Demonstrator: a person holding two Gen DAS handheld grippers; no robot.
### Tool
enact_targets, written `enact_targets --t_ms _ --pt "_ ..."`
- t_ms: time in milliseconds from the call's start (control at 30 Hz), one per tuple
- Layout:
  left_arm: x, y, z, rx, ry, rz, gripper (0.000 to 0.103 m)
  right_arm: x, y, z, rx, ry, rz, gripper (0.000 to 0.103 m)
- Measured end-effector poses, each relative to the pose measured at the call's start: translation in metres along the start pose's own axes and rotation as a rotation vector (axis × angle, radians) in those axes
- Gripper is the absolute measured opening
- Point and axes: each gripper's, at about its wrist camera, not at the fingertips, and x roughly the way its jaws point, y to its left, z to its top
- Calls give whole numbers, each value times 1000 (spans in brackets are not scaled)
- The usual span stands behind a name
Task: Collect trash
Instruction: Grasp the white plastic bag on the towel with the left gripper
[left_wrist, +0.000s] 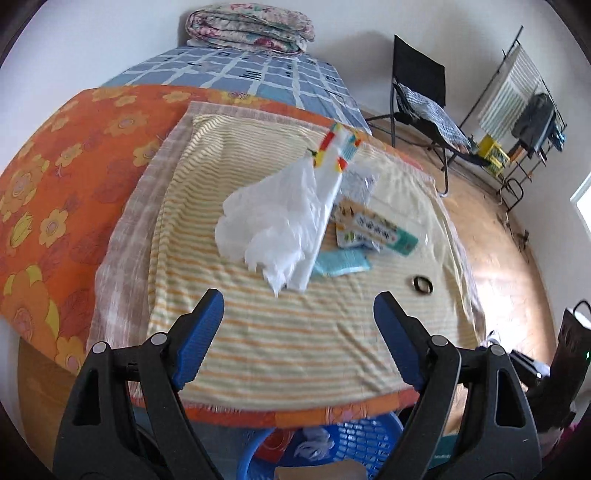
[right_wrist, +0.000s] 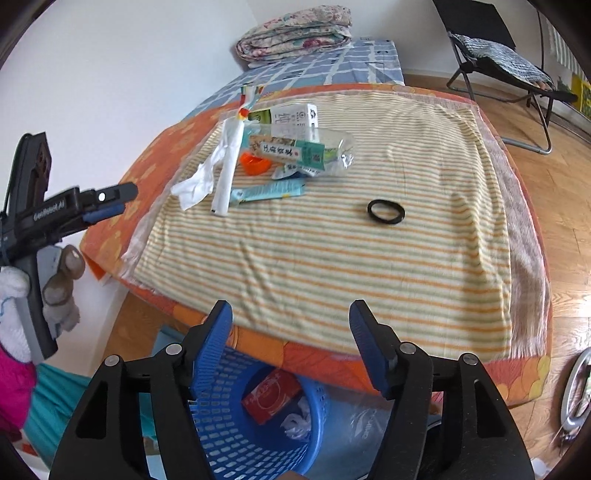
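A pile of trash lies on the striped towel on the bed: a crumpled white plastic bag, a green-and-white carton, a light-blue wrapper, a clear plastic bottle and an orange cap. A black ring lies apart to the right. A blue basket below the bed's edge holds a red box and white scraps. My left gripper and right gripper are open and empty, short of the pile.
The left gripper and gloved hand show at the right wrist view's left edge. A folded quilt lies at the bed's far end. A black folding chair and a drying rack stand on the wooden floor at right.
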Motion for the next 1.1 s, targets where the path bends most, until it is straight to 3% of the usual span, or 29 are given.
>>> enact_targets --t_ms 367,633,767,1100 --pt "54 20 44 -166 79 -52 89 7 -28 44 10 -34 -49 66" --pt "100 40 59 -257 130 11 89 18 -44 55 62 -11 -35 66" --pt "118 44 66 -281 143 6 89 23 -49 59 82 -7 -34 66" --pt "147 62 69 -326 159 42 89 46 -57 67 50 23 -84 66"
